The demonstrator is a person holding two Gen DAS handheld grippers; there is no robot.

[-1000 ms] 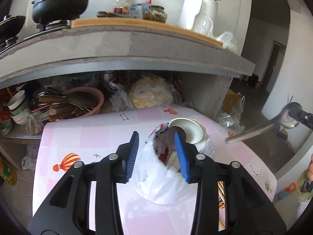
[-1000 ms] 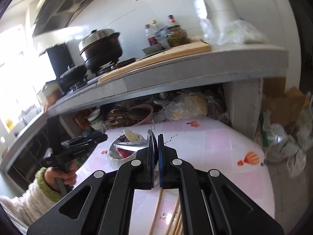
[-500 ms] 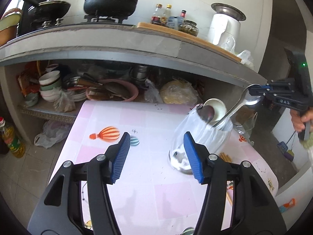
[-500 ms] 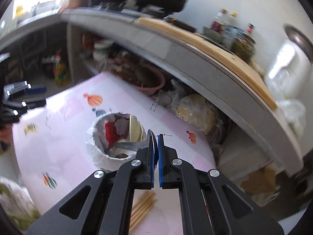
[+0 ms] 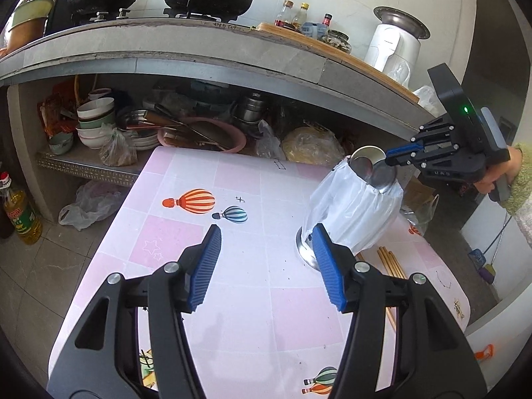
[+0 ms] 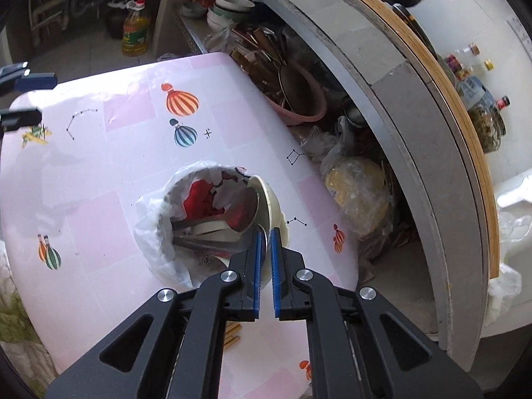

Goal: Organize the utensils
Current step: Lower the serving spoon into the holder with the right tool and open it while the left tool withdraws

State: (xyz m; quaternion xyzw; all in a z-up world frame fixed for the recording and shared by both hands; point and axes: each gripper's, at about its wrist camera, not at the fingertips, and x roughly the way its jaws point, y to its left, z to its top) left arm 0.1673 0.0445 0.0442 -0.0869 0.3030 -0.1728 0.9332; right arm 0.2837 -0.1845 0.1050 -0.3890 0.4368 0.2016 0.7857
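Observation:
A utensil holder wrapped in a white plastic bag point(image 5: 352, 212) stands on the pink table point(image 5: 232, 266), also in the right wrist view point(image 6: 156, 219). It holds several metal spoons point(image 6: 232, 212) and a white ladle point(image 6: 272, 206). My right gripper point(image 6: 264, 236) hangs just over its rim, jaws slightly parted around the bowl end of a metal spoon point(image 5: 382, 176) that stands in the holder. My left gripper point(image 5: 266, 252) is open and empty, low over the table to the left of the holder. Wooden chopsticks point(image 5: 390, 259) lie beside the holder's base.
A concrete counter point(image 5: 199, 53) with pots, bottles and a white appliance runs behind the table. The shelf under it holds bowls point(image 5: 96, 119), a pink basin point(image 5: 212, 136) and bags. An oil bottle point(image 5: 20, 212) stands on the floor at left.
My right gripper lowered the spoon into the holder and its jaws have parted a little. My left gripper pulled back and left, away from the holder.

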